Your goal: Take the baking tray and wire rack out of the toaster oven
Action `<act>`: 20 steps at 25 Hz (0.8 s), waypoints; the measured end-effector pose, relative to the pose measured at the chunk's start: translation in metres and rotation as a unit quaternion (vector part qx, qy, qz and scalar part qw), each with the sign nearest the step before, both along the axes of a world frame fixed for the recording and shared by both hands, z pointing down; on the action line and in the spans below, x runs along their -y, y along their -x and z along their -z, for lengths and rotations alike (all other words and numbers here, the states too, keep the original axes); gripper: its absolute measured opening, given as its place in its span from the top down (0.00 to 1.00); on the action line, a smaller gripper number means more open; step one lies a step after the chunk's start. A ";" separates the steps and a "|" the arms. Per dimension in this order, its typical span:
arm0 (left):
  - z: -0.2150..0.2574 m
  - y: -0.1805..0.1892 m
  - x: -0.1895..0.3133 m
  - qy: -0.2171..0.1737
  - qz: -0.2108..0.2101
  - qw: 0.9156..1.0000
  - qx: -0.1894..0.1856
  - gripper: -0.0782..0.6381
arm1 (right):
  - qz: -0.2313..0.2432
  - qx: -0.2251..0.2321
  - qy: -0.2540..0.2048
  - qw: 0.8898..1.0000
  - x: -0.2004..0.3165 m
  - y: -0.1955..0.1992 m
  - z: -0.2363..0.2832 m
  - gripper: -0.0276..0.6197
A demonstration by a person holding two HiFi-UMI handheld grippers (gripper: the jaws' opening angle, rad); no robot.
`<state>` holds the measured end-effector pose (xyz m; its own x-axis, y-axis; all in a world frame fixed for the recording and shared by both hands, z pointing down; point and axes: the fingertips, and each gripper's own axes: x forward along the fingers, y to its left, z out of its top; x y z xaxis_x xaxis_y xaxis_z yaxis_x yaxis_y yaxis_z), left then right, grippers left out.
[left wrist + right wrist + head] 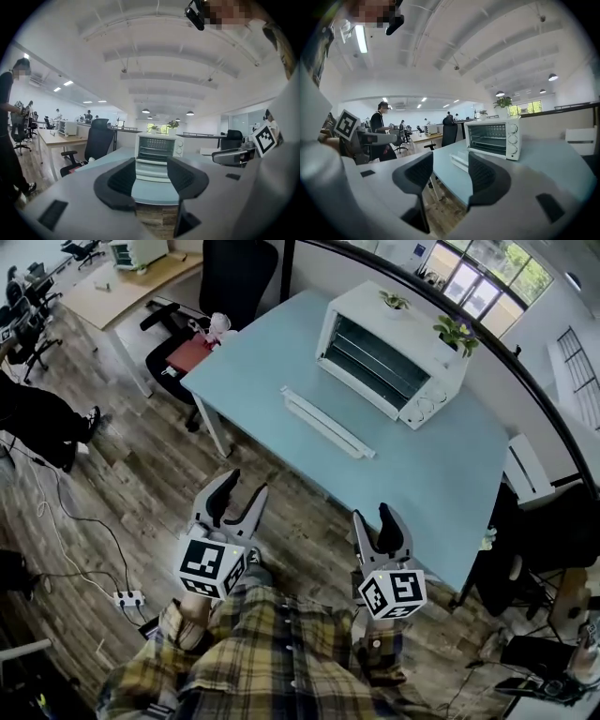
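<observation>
A white toaster oven (389, 352) stands at the far side of the light blue table (281, 352). Its door is folded down toward me, with the white handle bar (326, 423) nearest. Wire shelves (375, 360) show in the dark cavity; I cannot pick out the tray among them. My left gripper (242, 488) and right gripper (373, 517) hover over the wooden floor, short of the table's near edge, both open and empty. The oven (157, 147) appears between the left gripper's (151, 176) fingers. It sits to the right of the right gripper (450, 171), as the oven (494, 137).
Two small potted plants (457, 332) sit on top of the oven. A black office chair (220, 296) stands at the table's far left corner. A power strip (127, 598) and cables lie on the floor at left. Dark chairs (553, 540) crowd the right side.
</observation>
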<state>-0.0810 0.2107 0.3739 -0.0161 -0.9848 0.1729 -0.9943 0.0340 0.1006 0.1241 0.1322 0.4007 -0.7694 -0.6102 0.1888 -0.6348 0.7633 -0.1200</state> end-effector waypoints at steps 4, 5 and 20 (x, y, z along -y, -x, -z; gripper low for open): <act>-0.004 0.051 0.016 0.002 -0.010 1.000 -0.001 0.62 | -0.014 0.009 0.012 1.000 0.015 0.047 -0.003 0.62; -0.006 0.062 0.018 0.004 -0.012 1.000 -0.003 0.62 | -0.018 0.008 0.013 1.000 0.019 0.058 -0.004 0.62; -0.038 0.126 0.051 0.036 -0.034 0.998 -0.033 0.62 | -0.059 -0.015 0.048 0.997 0.044 0.114 -0.027 0.58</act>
<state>-0.2070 0.1600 0.4122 0.0648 -0.9679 0.2427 -0.9860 -0.0247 0.1649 0.0105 0.0883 0.4273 -0.6863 -0.6745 0.2720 -0.7241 0.6688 -0.1685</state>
